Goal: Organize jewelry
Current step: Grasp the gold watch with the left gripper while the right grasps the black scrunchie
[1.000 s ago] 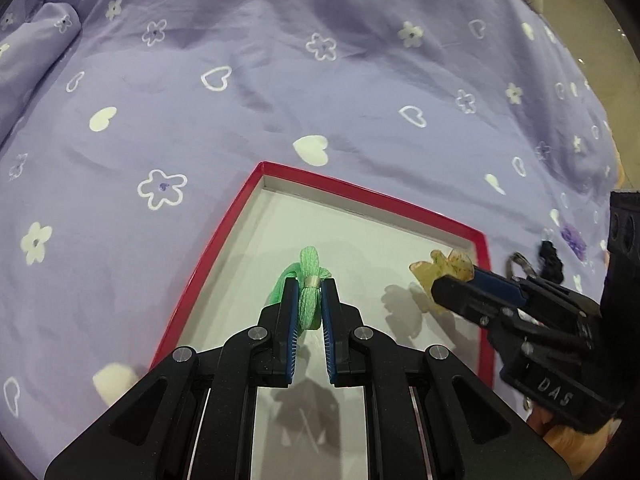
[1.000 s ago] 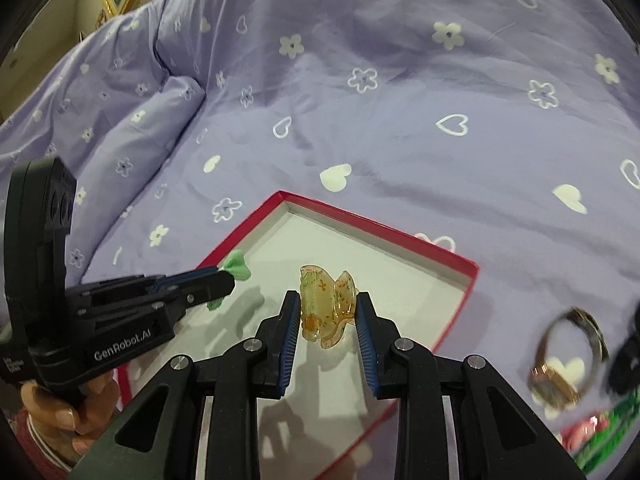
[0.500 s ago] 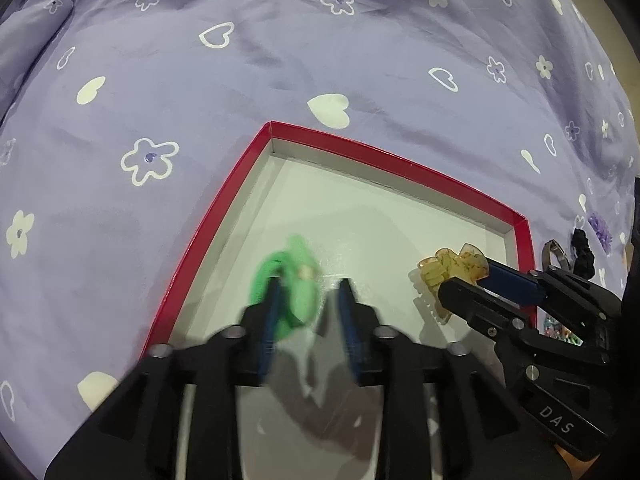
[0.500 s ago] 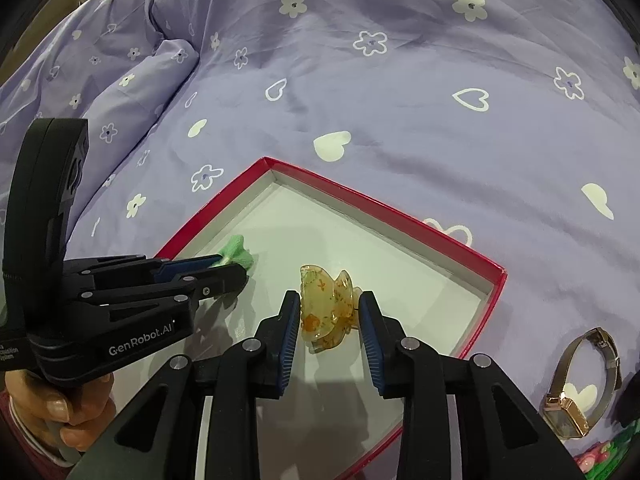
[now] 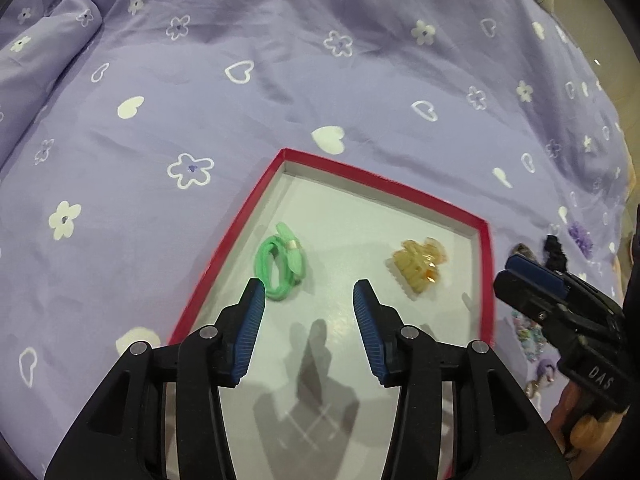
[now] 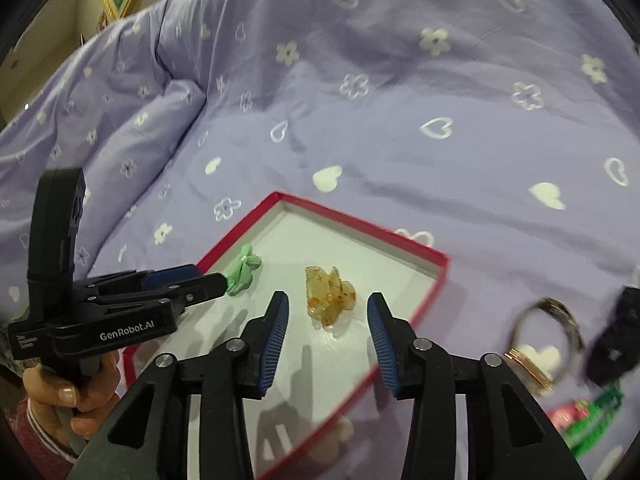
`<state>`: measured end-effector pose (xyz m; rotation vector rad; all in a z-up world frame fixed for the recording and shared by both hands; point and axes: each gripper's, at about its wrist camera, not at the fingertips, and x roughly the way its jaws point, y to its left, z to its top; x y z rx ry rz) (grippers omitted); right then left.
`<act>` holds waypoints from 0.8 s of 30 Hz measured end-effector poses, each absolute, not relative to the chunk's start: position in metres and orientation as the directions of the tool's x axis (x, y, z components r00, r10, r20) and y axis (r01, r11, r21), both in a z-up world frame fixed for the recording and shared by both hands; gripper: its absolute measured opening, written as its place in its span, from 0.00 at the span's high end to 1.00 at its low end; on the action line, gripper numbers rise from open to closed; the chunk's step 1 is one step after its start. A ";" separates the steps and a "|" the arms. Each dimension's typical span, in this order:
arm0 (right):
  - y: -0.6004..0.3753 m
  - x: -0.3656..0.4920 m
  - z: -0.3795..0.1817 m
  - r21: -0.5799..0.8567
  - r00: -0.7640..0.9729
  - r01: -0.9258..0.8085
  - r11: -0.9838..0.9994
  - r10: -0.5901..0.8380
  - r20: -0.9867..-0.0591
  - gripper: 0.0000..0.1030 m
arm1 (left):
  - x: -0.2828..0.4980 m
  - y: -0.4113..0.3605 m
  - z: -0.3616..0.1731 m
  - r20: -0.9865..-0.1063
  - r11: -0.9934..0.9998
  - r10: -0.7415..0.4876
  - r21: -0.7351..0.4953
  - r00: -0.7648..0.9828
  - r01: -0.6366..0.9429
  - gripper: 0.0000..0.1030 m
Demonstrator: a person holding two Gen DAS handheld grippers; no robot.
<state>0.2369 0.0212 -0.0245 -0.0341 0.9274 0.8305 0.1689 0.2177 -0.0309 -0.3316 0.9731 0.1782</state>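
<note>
Left fingers [image 5: 256, 300] spread, empty | right fingers [image 6: 280, 312] spread, empty | scrunchie [image 5: 280, 266], claw clip [image 6: 330, 300] released in box [image 5: 384, 188]

Black tongs [image 5: 309, 294], blue ribbed pads [image 6: 275, 334], silver screws, white lettering

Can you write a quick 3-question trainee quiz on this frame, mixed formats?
1. True or false: the left claw is shut on the green hair tie.
2. Multiple choice: where does the amber hair clip lie? A) on the purple bedspread B) inside the red-rimmed box C) between shut fingers
3. Fill in: outside the box, to the right in the right wrist view, lies a gold ____.

Key
1. False: both claws, the right claw included, are open and empty.
2. B: it rests on the white floor of the red-rimmed box, apart from the hair tie.
3. watch
</note>
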 end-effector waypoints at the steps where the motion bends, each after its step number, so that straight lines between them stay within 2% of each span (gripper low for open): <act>1: 0.014 0.235 -0.021 0.316 0.330 -0.638 0.702 0.620 -0.712 0.56 | 0.167 0.215 -0.028 -0.830 0.935 -0.003 -0.200 0.558 -0.292 0.57; 11: -0.064 0.223 -0.003 0.344 0.417 -0.543 0.766 0.601 -0.682 0.53 | 0.163 0.164 -0.009 -0.804 0.950 -0.064 -0.231 0.591 -0.212 0.57; 24: -0.158 0.221 -0.006 0.346 0.507 -0.402 0.848 0.520 -0.687 0.53 | 0.177 0.098 -0.002 -0.804 0.971 -0.125 -0.219 0.581 -0.094 0.57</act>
